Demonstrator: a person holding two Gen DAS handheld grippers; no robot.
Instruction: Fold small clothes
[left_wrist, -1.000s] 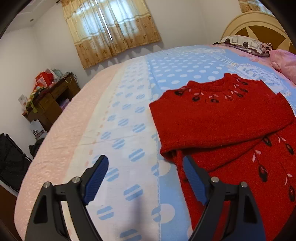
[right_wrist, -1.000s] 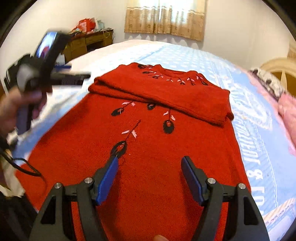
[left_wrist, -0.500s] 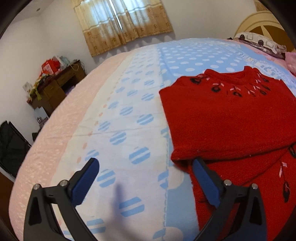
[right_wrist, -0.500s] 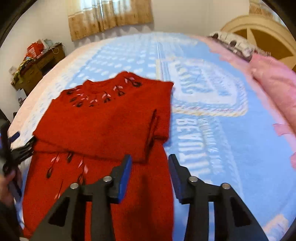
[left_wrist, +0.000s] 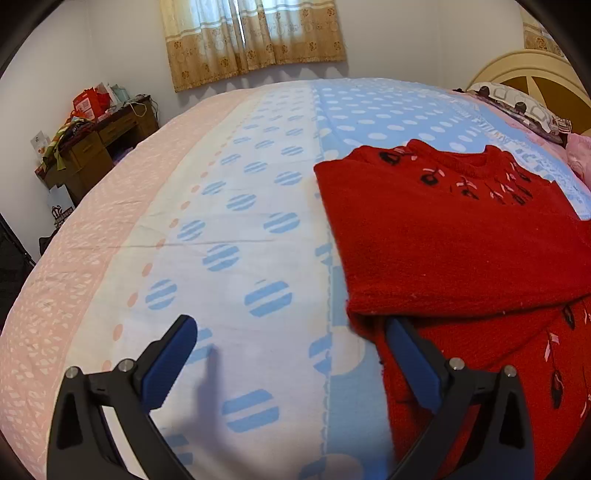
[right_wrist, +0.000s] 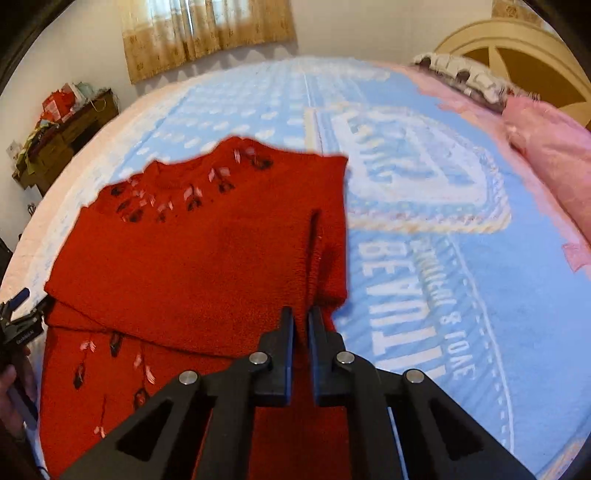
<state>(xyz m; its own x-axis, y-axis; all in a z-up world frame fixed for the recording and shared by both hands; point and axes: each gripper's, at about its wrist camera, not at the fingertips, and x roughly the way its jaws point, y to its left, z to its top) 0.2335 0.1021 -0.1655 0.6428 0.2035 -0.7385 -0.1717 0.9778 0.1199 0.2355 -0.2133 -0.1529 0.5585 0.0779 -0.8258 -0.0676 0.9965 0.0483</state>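
Lying on the bedspread (left_wrist: 236, 229), the red sweater (right_wrist: 207, 258) is pinched by the clenched right tool (right_wrist: 301, 321); left tool (left_wrist: 291, 339) released.

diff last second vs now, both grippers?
Right gripper swung from the red sweater middle to its right edge and closed, seemingly pinching the folded layers. Left gripper opened wider and crept to the left edge, holding nothing. Sweater unmoved on the bed.

Red patterned sweater (left_wrist: 454, 240), partly folded, lies flat.

Both grippers (left_wrist: 291, 354) (right_wrist: 301, 321): black frames w/ blue pads, silver screws.
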